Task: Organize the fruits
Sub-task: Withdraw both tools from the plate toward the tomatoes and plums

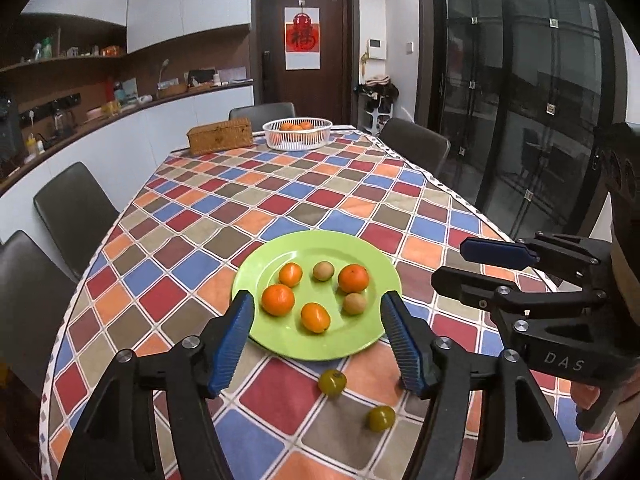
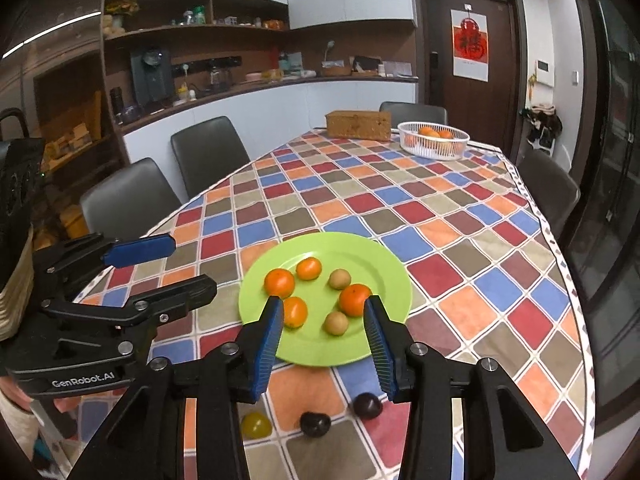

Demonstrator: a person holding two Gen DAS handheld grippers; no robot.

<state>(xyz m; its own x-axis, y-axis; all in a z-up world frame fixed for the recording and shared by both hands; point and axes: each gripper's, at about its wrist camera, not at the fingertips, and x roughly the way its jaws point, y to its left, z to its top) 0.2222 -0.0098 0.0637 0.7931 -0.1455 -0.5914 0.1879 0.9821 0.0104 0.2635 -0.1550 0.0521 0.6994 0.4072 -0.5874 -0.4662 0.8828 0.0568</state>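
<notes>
Both tools idle above the near edge of the round lime-green plastic plate (image 1: 362,340): left gripper (image 1: 316,342) and right gripper (image 2: 323,342) have jaws apart, nothing held. Plate already carries four small orange mandarins (image 1: 277,299) and two tan round fruits (image 1: 354,303); loose on the checked tablecloth just in front of it are two yellow-green plums (image 1: 333,381) and two dark purple plums (image 2: 315,423). My guess at the next step: drop one gripper straight over a loose plum, close gently at its widest part since it'll roll, then place it in a bare spot on the plate.
</notes>
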